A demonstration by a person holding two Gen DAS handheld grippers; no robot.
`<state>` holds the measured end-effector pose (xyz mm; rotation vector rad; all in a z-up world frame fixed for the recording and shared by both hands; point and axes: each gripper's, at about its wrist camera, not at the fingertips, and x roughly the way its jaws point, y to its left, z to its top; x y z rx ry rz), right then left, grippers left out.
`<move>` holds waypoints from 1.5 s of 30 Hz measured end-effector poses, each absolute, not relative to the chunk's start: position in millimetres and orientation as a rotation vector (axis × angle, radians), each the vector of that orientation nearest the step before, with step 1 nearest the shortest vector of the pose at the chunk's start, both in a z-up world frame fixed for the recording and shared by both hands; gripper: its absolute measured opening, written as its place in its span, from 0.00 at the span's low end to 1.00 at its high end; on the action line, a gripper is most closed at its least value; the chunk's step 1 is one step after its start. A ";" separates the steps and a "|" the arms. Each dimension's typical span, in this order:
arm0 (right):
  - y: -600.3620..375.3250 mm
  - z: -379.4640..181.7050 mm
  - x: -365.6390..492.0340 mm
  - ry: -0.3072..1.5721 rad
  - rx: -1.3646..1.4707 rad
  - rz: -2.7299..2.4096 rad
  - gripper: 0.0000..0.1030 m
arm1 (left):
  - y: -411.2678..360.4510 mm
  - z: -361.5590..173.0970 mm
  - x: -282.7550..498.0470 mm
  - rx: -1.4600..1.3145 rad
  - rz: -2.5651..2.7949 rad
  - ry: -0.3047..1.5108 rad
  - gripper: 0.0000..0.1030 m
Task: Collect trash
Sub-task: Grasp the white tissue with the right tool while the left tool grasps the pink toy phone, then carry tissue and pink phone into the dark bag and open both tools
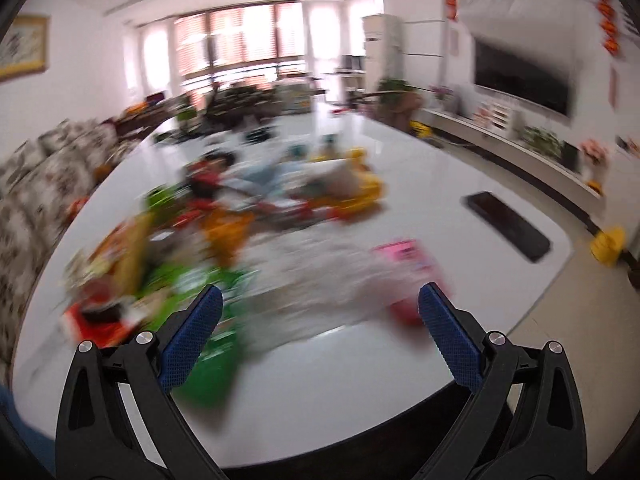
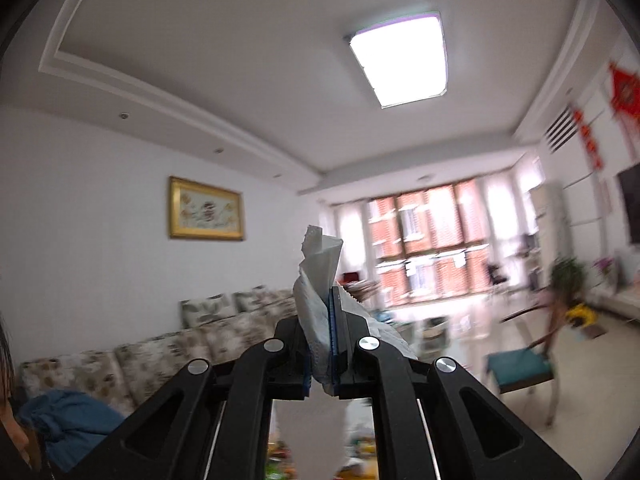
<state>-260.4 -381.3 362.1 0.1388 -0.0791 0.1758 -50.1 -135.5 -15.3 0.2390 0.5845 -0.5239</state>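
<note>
In the left wrist view my left gripper (image 1: 320, 304) is open and empty, its blue pads (image 1: 192, 336) wide apart above the near edge of a white table (image 1: 360, 380). Blurred trash lies ahead: green wrappers (image 1: 188, 284), a crumpled white tissue or bag (image 1: 320, 280), a pink box (image 1: 404, 256), and red and orange packets (image 1: 224, 232). In the right wrist view my right gripper (image 2: 326, 320) is shut on a crumpled white tissue (image 2: 316, 276) and is raised, pointing up toward the ceiling.
A black remote-like slab (image 1: 508, 224) lies at the table's right. A patterned sofa (image 1: 36, 184) runs along the left. A TV (image 1: 524, 76) and low cabinet stand on the right wall. A teal-seated chair (image 2: 520, 372) stands on the floor.
</note>
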 end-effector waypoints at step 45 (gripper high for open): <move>-207.0 -40.5 -93.3 0.736 0.329 0.871 0.08 | 29.6 -258.6 -133.9 0.324 -0.571 1.206 0.40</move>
